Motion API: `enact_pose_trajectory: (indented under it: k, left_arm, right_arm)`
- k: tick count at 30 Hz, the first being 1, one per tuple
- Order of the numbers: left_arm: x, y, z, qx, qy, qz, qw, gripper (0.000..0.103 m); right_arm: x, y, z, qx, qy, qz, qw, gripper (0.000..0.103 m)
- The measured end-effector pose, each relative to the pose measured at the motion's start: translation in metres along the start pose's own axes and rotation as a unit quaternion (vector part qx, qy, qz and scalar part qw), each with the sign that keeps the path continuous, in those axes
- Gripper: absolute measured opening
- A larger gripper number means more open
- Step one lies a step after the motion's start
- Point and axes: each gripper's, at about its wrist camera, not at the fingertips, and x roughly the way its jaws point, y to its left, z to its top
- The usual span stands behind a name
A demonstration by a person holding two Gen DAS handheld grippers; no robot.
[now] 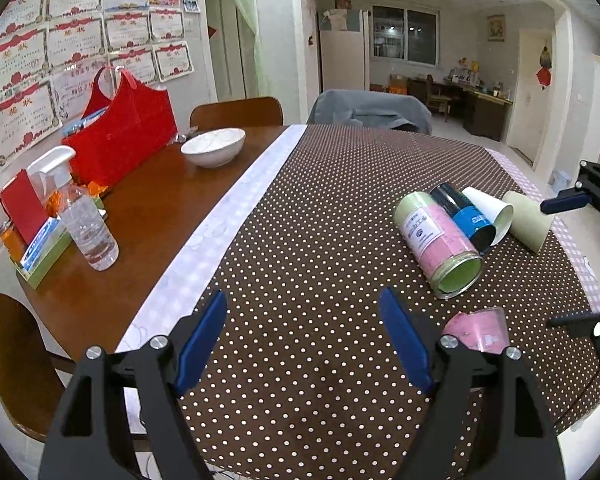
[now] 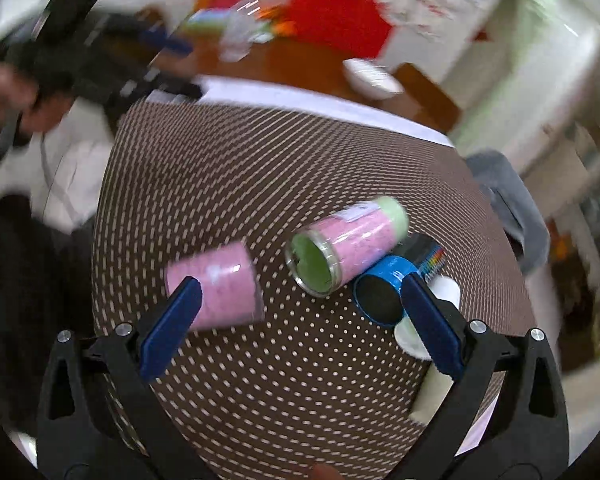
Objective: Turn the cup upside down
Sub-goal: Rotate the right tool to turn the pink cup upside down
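Several cups lie on their sides on the brown dotted tablecloth (image 1: 300,240). A pink-and-green cup (image 1: 438,240) lies mouth toward me, beside a blue-and-black cup (image 1: 464,210), a white cup (image 1: 490,210) and a beige cup (image 1: 530,220). A small pink cup (image 1: 478,328) lies nearest. My left gripper (image 1: 304,344) is open and empty above the cloth. My right gripper (image 2: 300,320) is open and empty; the small pink cup (image 2: 216,290) lies by its left finger, the pink-and-green cup (image 2: 340,248) and the blue cup (image 2: 384,292) just ahead. The right gripper also shows at the left wrist view's right edge (image 1: 580,256).
On the bare wood at the left stand a white bowl (image 1: 214,146), a red bag (image 1: 124,136), a clear spray bottle (image 1: 84,216) and a box of packets (image 1: 32,236). Chairs (image 1: 236,112) stand at the far side. The table edge runs close on the right.
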Motion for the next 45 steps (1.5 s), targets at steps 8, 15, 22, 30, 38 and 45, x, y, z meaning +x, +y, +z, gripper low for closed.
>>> enact_pose_trajectory:
  k: [8,15,22,30,38,45]
  left_arm:
    - [0.016,-0.004,0.002,-0.003,0.025,0.009,0.9996,0.078]
    - [0.035,-0.004,0.0,-0.019,0.058,0.012,0.9981,0.078]
    - [0.053,0.003,-0.001,-0.033,0.083,0.017,0.9959,0.078]
    - [0.072,0.012,-0.008,-0.04,0.105,0.011,0.9936,0.077]
    - [0.079,0.01,-0.009,-0.036,0.11,-0.008,0.9933,0.078]
    - [0.073,0.005,-0.01,-0.027,0.106,-0.018,0.9939,0.078]
  right_arm:
    - [0.022,0.028,-0.002,-0.226,0.029,0.03,0.973,0.097]
    - [0.034,0.054,-0.002,-0.383,0.026,0.088,0.919,0.094]
    - [0.045,0.076,-0.005,-0.511,0.037,0.107,0.852,0.086]
    - [0.062,0.093,-0.013,-0.546,0.075,0.129,0.824,0.073]
    - [0.075,0.078,0.005,-0.426,0.134,0.172,0.878,0.066]
    - [0.08,0.054,0.018,-0.302,0.17,0.189,0.919,0.064]
